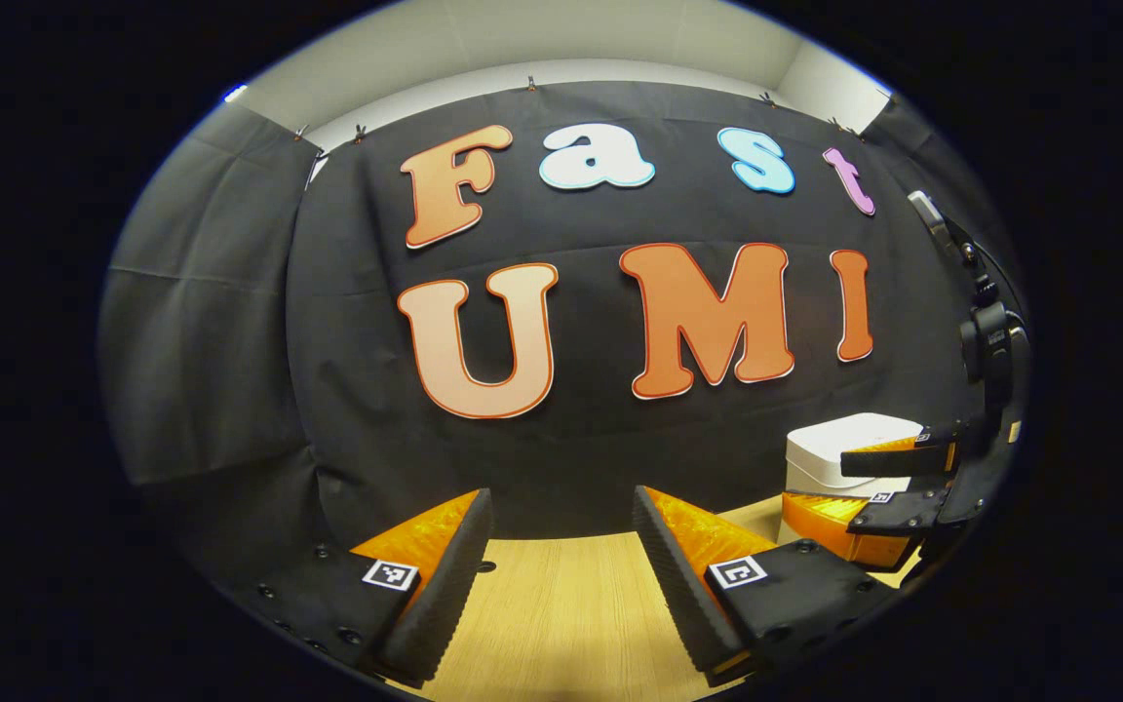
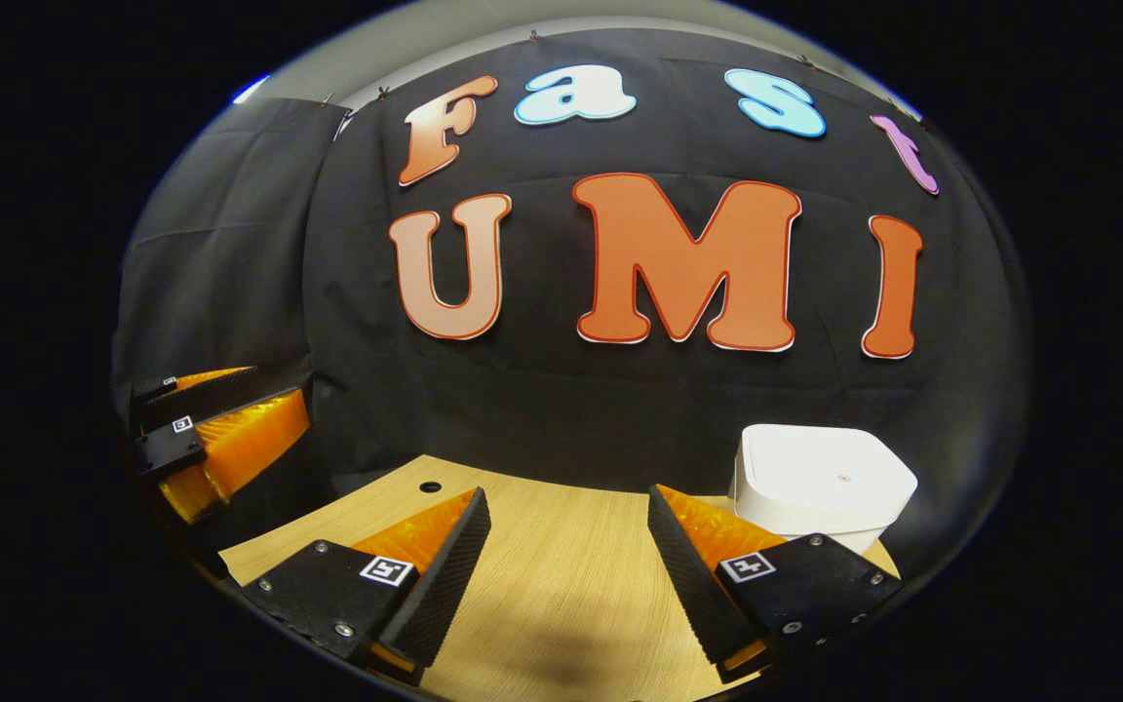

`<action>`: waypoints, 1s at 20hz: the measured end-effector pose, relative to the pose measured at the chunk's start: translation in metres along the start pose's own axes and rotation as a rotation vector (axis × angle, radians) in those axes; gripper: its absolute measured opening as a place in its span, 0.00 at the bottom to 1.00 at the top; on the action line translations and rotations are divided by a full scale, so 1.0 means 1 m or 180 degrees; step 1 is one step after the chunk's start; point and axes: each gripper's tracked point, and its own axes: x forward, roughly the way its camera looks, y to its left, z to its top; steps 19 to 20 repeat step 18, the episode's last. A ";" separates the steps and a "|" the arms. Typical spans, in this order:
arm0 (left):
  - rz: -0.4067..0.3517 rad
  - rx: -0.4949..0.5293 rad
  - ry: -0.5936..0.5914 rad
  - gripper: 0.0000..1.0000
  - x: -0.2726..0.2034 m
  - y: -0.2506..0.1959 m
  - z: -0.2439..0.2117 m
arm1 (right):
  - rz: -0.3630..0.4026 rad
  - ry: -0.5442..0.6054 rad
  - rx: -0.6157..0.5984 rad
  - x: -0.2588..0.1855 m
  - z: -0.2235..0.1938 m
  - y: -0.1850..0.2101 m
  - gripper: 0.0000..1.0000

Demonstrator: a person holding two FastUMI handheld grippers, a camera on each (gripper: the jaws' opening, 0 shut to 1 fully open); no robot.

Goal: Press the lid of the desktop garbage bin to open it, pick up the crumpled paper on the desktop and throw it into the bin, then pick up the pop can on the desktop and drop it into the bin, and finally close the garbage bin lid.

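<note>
The white garbage bin (image 2: 820, 483) stands with its lid down at the back right of the wooden desktop (image 2: 561, 575), against the black cloth wall. My right gripper (image 2: 566, 517) hangs open above the desk, to the left of the bin and short of it, with nothing between its fingers. My left gripper (image 1: 561, 512) is open too, over bare wood. In the left gripper view the bin (image 1: 849, 453) sits far right, partly behind the right gripper (image 1: 888, 483). In the right gripper view the left gripper (image 2: 220, 414) hovers at the far left.
A small round hole (image 2: 430, 486) is cut in the desktop near its back left corner. The black cloth wall (image 2: 561, 390) closes off the back and left side right behind the desk edge.
</note>
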 end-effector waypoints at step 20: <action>-0.0124 -0.0066 0.0008 0.93 0.000 0.039 -0.017 | -0.0350 0.0102 -0.0076 -0.001 -0.001 0.017 0.98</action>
